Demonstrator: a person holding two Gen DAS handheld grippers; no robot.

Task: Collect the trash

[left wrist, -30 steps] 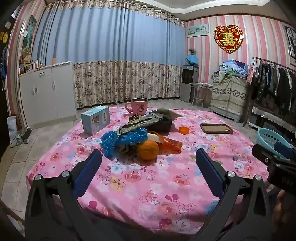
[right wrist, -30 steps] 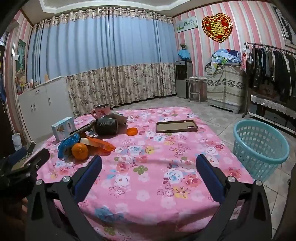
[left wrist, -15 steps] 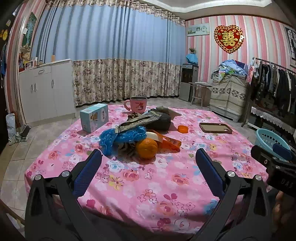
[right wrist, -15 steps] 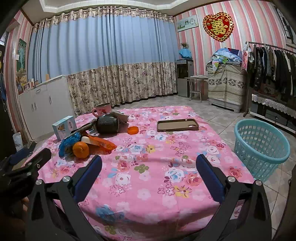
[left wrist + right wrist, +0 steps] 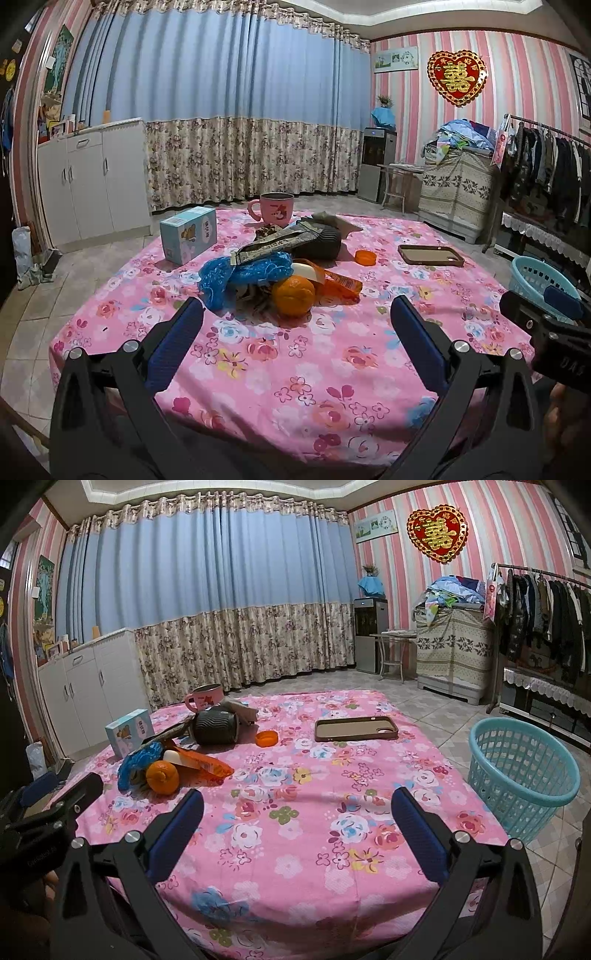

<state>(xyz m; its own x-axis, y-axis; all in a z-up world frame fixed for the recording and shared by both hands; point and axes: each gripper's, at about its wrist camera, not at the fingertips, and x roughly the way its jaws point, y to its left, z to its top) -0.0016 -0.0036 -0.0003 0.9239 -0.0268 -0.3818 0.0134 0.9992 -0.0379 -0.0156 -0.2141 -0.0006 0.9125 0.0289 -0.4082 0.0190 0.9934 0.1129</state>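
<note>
Both views nudged closer to surface (image 5: 258,369) since before. Left hand-held gripper (image 5: 295,339) wide open, empty, facing trash pile (image 5: 258,269) beside orange (image 5: 293,297). Right hand-held gripper (image 5: 295,823) wide open, empty. Basket (image 5: 522,771) on floor, right.

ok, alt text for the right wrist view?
The open right gripper hovers empty over a table with a pink floral cloth. At far left sits a clutter pile: an orange, orange wrapper and blue bag. A teal basket stands on the floor at right.
</note>
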